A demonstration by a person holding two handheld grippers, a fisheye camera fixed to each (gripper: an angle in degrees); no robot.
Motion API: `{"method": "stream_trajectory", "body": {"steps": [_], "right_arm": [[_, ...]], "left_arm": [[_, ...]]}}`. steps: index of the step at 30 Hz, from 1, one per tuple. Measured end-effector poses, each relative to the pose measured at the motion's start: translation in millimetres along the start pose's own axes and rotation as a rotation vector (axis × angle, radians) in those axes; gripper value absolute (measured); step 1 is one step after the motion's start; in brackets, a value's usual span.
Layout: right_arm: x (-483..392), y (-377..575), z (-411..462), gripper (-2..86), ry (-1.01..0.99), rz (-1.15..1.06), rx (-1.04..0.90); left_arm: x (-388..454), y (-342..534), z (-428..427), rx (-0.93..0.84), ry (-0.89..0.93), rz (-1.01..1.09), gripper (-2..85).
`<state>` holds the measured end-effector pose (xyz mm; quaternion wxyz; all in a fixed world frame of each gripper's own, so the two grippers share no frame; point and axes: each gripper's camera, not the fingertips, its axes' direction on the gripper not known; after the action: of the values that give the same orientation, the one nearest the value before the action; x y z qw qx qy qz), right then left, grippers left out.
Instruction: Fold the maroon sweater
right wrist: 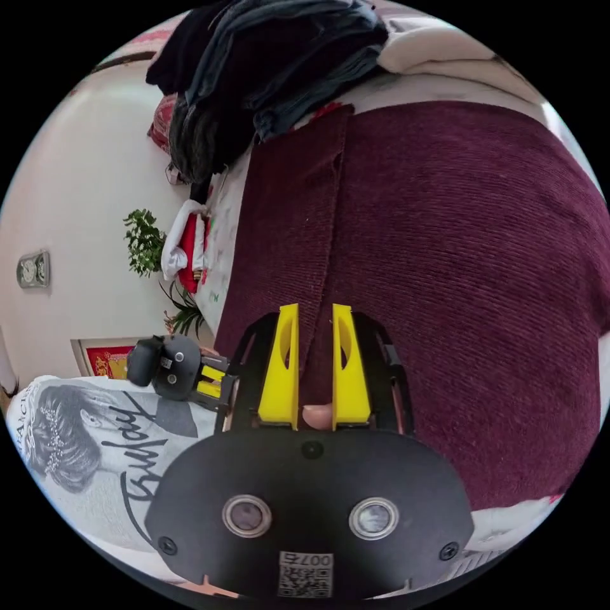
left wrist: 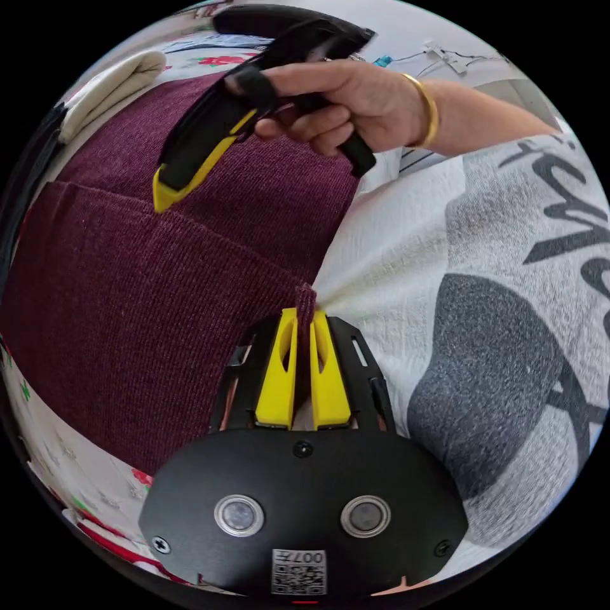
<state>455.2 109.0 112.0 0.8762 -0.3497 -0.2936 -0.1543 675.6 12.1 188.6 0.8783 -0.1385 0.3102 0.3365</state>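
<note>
progress: one fold looks done, a doubled layer with a straight edge lies across the body; final folds left, I'd judge
maroon sweater (left wrist: 127, 305): ribbed knit, mostly flat on the floral-sheeted bed (left wrist: 70, 457), near its edge by the person
left gripper (left wrist: 304, 318): clenched on a pinch of sweater edge
right gripper (right wrist: 315, 318): jaws parted, straddling the fold edge, not pressing

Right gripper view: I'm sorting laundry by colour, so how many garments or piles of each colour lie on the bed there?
Maroon: 1, the maroon sweater
Dark blue-black: 1, the pile of dark clothes
Cream-white: 1, the folded cream cloth
Red and white: 1, the bundle at the bed's edge
Total: 4
</note>
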Motion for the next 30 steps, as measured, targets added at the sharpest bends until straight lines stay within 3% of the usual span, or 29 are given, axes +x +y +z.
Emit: {"method": "stream_trajectory", "body": {"steps": [3, 8, 11, 16, 20, 24, 30], "right_arm": [[24.9, 43.3, -53.7, 8.5, 0.047, 0.090, 0.170], [113.8, 176.6, -165.8, 8.6, 0.250, 0.515, 0.544], [153.5, 252.7, -206.3, 8.8, 0.309, 0.740, 0.739], [204.1, 317.0, -230.2, 9.6, 0.291, 0.938, 0.914], [226.4, 323.4, -231.7, 8.8, 0.243, 0.917, 1.015], [231.4, 309.0, -230.9, 3.9, 0.212, 0.885, 0.978], [151.7, 247.1, -231.7, 0.7, 0.113, 0.413, 0.867]], "left_arm": [[-15.7, 9.4, 1.5, 0.046, 0.069, -0.053, 3.4], [-17.4, 23.7, 0.6, 0.101, 0.073, -0.081, 4.6], [-10.1, 28.5, -4.1, 0.113, 0.015, -0.064, 5.1], [-13.4, 44.5, -9.5, 0.131, 0.000, -0.134, 6.4], [-22.8, 60.4, -14.4, 0.162, 0.046, -0.207, 6.6], [-26.0, 73.7, -22.7, 0.204, 0.050, -0.259, 6.6], [-34.3, 97.7, -39.5, 0.281, 0.018, -0.338, 5.6]]}}
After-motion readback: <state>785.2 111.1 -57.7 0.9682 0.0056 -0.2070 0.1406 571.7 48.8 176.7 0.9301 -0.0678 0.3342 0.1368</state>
